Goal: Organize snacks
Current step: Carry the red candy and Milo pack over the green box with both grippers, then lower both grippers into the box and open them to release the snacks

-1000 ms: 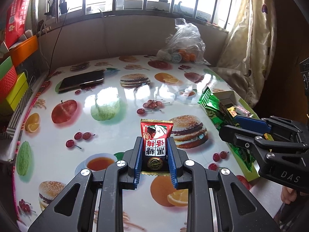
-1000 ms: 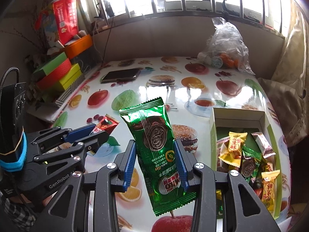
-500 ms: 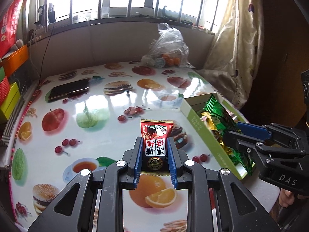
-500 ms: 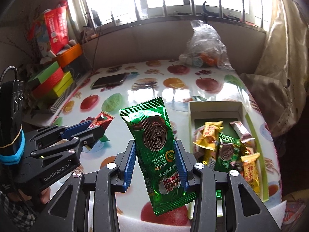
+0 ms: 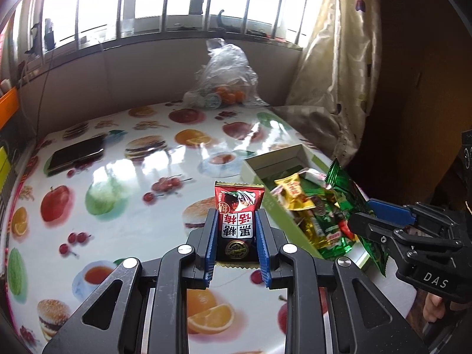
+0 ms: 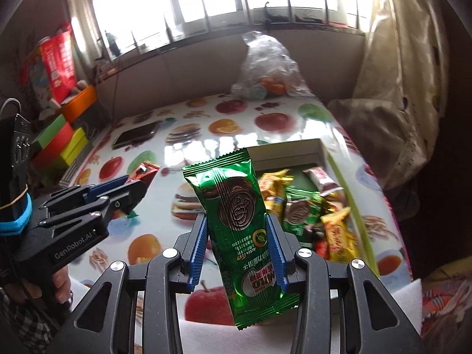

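My left gripper (image 5: 236, 221) is shut on a small red snack packet (image 5: 237, 212) and holds it above the table, just left of the green box (image 5: 259, 165). My right gripper (image 6: 237, 227) is shut on a long green Milo wafer packet (image 6: 236, 218) and holds it over the box's near left part (image 6: 295, 153). The box holds several yellow, green and brown snack packets (image 6: 321, 215). The right gripper also shows in the left wrist view (image 5: 365, 215), and the left gripper in the right wrist view (image 6: 129, 188).
A phone (image 5: 77, 153) lies at the far left of the fruit-print table (image 5: 124, 177). A clear plastic bag of oranges (image 5: 227, 82) stands at the back. Coloured boxes (image 6: 59, 141) are stacked on the left. A curtain (image 5: 333, 59) hangs at the right.
Both grippers have swung right with their packets. The box now lies closer, straight ahead of the right gripper and right beside the left one.
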Demonstrator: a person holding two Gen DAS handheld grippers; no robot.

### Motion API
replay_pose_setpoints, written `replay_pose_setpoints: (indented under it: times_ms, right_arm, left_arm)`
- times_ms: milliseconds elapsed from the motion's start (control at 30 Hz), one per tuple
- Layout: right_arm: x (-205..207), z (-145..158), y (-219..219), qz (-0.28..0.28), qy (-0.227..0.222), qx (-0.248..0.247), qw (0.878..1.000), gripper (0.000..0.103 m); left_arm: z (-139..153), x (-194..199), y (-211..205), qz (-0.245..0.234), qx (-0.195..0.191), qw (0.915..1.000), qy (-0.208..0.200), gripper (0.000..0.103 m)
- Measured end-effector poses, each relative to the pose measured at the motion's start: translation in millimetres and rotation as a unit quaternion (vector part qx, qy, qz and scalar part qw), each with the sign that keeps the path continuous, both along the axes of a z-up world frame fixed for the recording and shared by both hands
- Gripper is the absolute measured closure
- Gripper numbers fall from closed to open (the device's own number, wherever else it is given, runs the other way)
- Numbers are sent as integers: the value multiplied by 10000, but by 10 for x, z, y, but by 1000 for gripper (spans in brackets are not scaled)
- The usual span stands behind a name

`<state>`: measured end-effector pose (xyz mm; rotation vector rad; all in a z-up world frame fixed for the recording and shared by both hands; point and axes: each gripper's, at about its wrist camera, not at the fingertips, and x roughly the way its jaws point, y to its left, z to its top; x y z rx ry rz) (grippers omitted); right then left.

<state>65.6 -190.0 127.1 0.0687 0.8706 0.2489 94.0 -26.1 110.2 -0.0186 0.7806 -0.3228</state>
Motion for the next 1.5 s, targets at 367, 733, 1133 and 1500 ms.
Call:
replay_pose_setpoints:
  times_ms: [367,733,1133,1500]
  right_arm:
    - [-29,-33,-393,-602,73,-37,9982,65]
    - [34,-230,-672,-1019,280,-57,9944,65]
    - [281,-481,-755,-1118,459,-51,9927,65]
    - [402,-563,-778,-1181,286,-308,9921,64]
  left_arm:
    - [-17,198,-366,-441,-96,9989,103,78]
    - [-206,498,-694,-669,-177,9968,400,78]
    - [-443,805,-986,-700,5,9957,604,78]
    - [-558,869,-1102,-735,105,9951,656,78]
